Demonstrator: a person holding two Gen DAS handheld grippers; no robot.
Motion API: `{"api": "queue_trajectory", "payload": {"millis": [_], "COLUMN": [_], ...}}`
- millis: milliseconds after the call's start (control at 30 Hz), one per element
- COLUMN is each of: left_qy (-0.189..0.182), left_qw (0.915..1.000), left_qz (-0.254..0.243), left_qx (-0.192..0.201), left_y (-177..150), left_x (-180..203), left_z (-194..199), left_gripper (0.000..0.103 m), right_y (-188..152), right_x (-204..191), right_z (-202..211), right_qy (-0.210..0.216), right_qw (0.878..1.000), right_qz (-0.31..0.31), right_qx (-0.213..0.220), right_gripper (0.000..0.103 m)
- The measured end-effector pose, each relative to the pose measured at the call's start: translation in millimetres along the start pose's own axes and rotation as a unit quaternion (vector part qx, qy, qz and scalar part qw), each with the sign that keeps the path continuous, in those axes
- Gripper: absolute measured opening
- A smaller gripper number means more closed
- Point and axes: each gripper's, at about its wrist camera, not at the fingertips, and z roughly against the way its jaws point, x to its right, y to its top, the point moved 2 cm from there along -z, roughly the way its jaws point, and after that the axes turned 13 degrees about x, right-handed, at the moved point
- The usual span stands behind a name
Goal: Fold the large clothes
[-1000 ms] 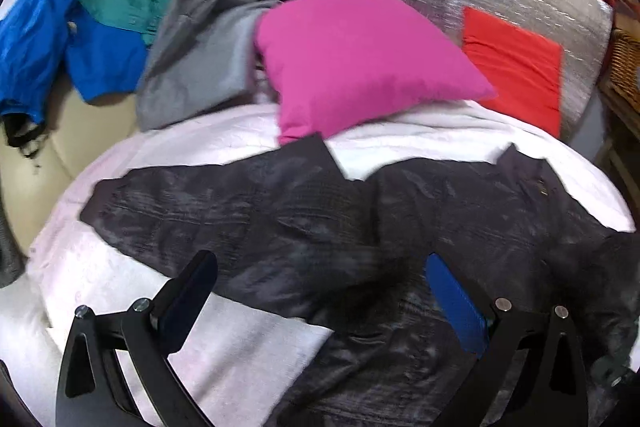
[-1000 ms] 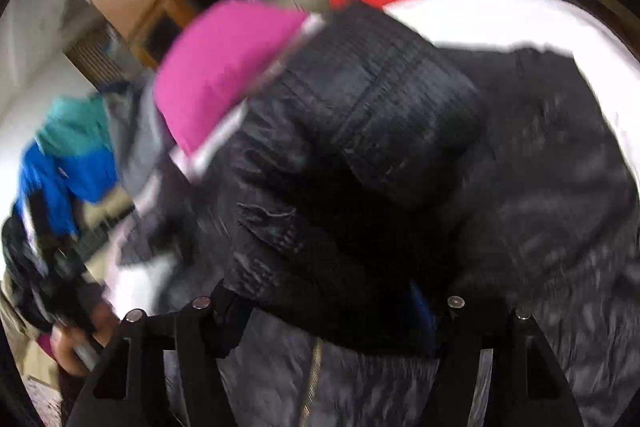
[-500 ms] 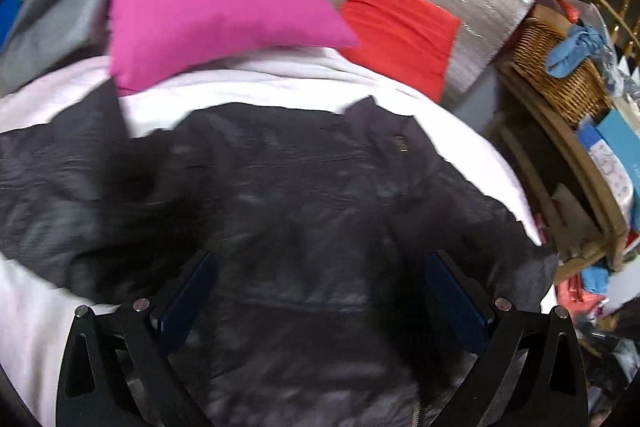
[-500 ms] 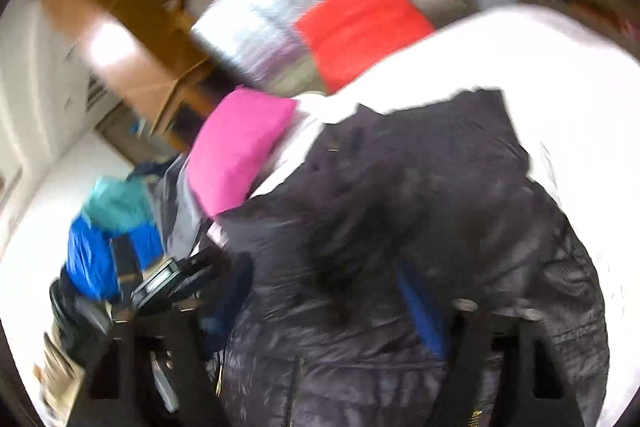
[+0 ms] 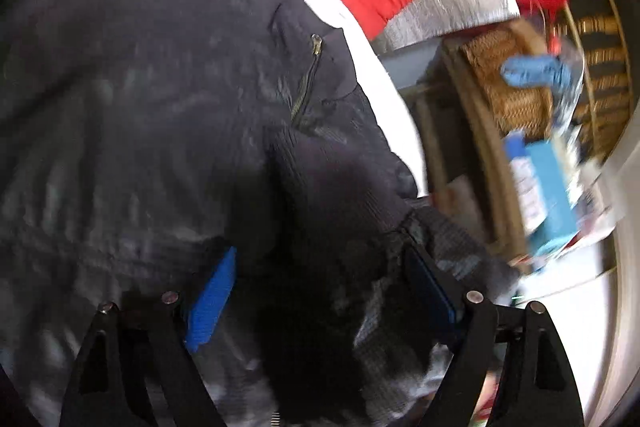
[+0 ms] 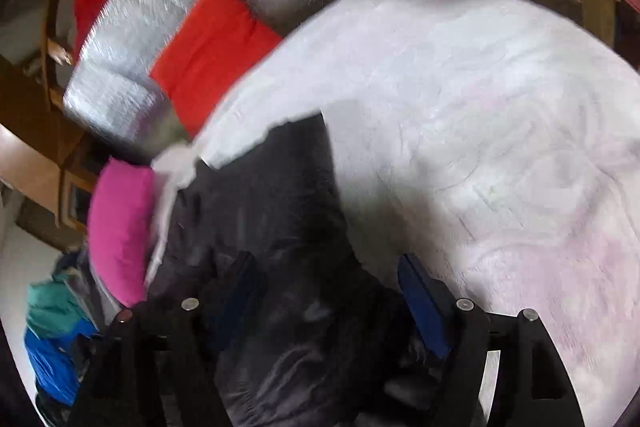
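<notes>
Black jacket (image 5: 160, 115) lay on the white blanket (image 6: 480, 107), spread ahead of both claws. Left claw (image 5: 320, 291) was closing, a jacket fold between its pads, not pinched. Right claw (image 6: 328, 299) was opening, jacket fabric between its pads, unclamped.

Both are tilted down over the black jacket (image 5: 152, 99): the left gripper (image 5: 320, 291) is closing, the right gripper (image 6: 328, 299) opening, fabric between each.
</notes>
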Motion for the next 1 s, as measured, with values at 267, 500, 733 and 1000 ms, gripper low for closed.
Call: {"api": "queue_trajectory", "payload": {"millis": [267,500,733,1000], "left_qy": [-0.052,-0.102,-0.103,-0.112], "left_qw": [0.9939,0.9793,0.9763,0.9817], "left_qz": [-0.094,-0.165,-0.187,-0.15], "left_qx": [-0.025,-0.057,-0.038,-0.036], "left_y": [-26.1,-57.3,-52.3,-45.2], "left_x": [47.6,77.2,85.7,69.6], "left_z": [-6.2,-14.0,-3.5,-5.0], "left_gripper": [0.084,0.036,0.034,0.042], "right_y": [-10.2,-8.7,-10.6,-13.1], "right_x": [-15.2,-7.4,-6.2,-4.7], "right_z": [-16.9,-22.2,-16.8,-11.4], "right_qy": [-0.025,-0.028,-0.033,-0.036], "right_qw": [0.999,0.999,0.999,0.999], "right_qz": [0.044,0.017,0.026,0.031], "right_qx": [-0.012,-0.024,-0.021,-0.016], "right_gripper": [0.041,0.041,0.041,0.041]}}
